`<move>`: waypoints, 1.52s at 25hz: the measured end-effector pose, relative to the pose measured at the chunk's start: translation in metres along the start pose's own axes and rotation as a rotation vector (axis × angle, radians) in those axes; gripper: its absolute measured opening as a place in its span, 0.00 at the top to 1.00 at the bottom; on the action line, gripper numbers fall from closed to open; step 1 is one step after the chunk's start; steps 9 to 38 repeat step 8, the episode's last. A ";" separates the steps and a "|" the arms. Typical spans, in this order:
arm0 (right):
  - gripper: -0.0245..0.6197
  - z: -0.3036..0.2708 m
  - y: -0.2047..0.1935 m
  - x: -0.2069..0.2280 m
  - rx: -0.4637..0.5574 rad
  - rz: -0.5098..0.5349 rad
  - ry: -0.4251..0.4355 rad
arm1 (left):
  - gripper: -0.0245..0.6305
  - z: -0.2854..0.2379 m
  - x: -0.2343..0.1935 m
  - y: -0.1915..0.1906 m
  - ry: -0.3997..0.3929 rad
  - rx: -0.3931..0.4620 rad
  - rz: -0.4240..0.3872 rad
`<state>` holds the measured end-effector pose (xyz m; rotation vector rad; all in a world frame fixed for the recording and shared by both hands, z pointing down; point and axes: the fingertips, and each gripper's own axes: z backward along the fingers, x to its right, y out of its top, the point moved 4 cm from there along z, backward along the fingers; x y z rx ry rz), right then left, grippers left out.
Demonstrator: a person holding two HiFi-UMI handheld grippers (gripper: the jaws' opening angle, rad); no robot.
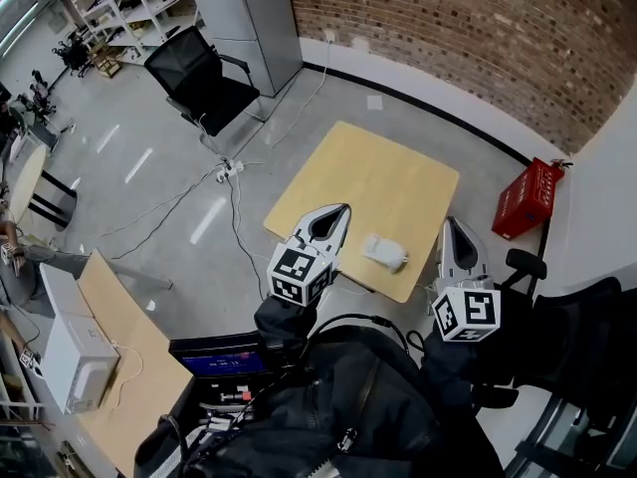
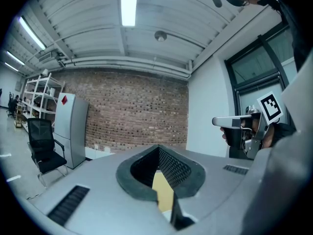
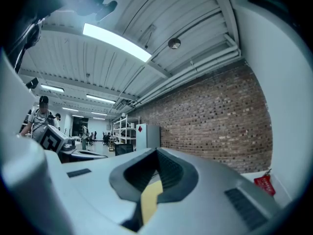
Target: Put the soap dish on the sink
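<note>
Left gripper (image 1: 343, 210) and right gripper (image 1: 453, 225): fingers closed together, nothing in either. Both sit lower middle of frame, at the counter's (image 1: 388, 172) lower edge. White soap dish (image 1: 384, 253) lies on the counter between them, untouched.

A workshop corner is lying under a brick wall (image 1: 448, 28).
A pale wooden table (image 1: 398, 182) is standing on the grey floor (image 1: 149, 187). A red crate (image 1: 528, 199) is sitting off to its right, a black office chair (image 1: 204, 83) is standing beside a grey cabinet (image 1: 254, 18), and white cables (image 1: 234, 212) are trailing across the floor.
</note>
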<state>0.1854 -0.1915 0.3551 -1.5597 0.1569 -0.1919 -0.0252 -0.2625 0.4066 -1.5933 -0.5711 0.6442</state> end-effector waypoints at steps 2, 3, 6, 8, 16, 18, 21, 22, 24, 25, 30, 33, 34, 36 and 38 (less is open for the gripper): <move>0.95 -0.002 0.001 -0.001 0.000 0.006 0.006 | 0.96 -0.001 -0.001 -0.001 0.000 -0.003 0.002; 0.95 -0.003 0.001 -0.002 -0.002 0.009 0.009 | 0.96 -0.002 0.000 -0.001 0.000 -0.004 0.003; 0.95 -0.003 0.000 0.000 -0.007 0.011 0.012 | 0.96 -0.004 0.001 -0.002 -0.003 -0.008 0.004; 0.95 -0.003 -0.001 0.001 -0.008 0.011 0.013 | 0.96 -0.006 0.002 -0.002 -0.004 -0.009 0.004; 0.95 -0.003 -0.001 0.001 -0.008 0.011 0.013 | 0.96 -0.006 0.002 -0.002 -0.004 -0.009 0.004; 0.95 -0.003 -0.001 0.001 -0.008 0.011 0.013 | 0.96 -0.006 0.002 -0.002 -0.004 -0.009 0.004; 0.95 -0.003 -0.001 0.001 -0.008 0.011 0.013 | 0.96 -0.006 0.002 -0.002 -0.004 -0.009 0.004; 0.95 -0.003 -0.001 0.001 -0.008 0.011 0.013 | 0.96 -0.006 0.002 -0.002 -0.004 -0.009 0.004; 0.95 -0.003 -0.001 0.001 -0.008 0.011 0.013 | 0.96 -0.006 0.002 -0.002 -0.004 -0.009 0.004; 0.95 -0.003 -0.001 0.001 -0.008 0.011 0.013 | 0.96 -0.006 0.002 -0.002 -0.004 -0.009 0.004; 0.95 -0.003 -0.001 0.001 -0.008 0.011 0.013 | 0.96 -0.006 0.002 -0.002 -0.004 -0.009 0.004; 0.95 -0.003 -0.001 0.001 -0.008 0.011 0.013 | 0.96 -0.006 0.002 -0.002 -0.004 -0.009 0.004; 0.95 -0.003 -0.001 0.001 -0.008 0.011 0.013 | 0.96 -0.006 0.002 -0.002 -0.004 -0.009 0.004; 0.95 -0.003 -0.001 0.001 -0.008 0.011 0.013 | 0.96 -0.006 0.002 -0.002 -0.004 -0.009 0.004; 0.95 -0.003 -0.001 0.001 -0.008 0.011 0.013 | 0.96 -0.006 0.002 -0.002 -0.004 -0.009 0.004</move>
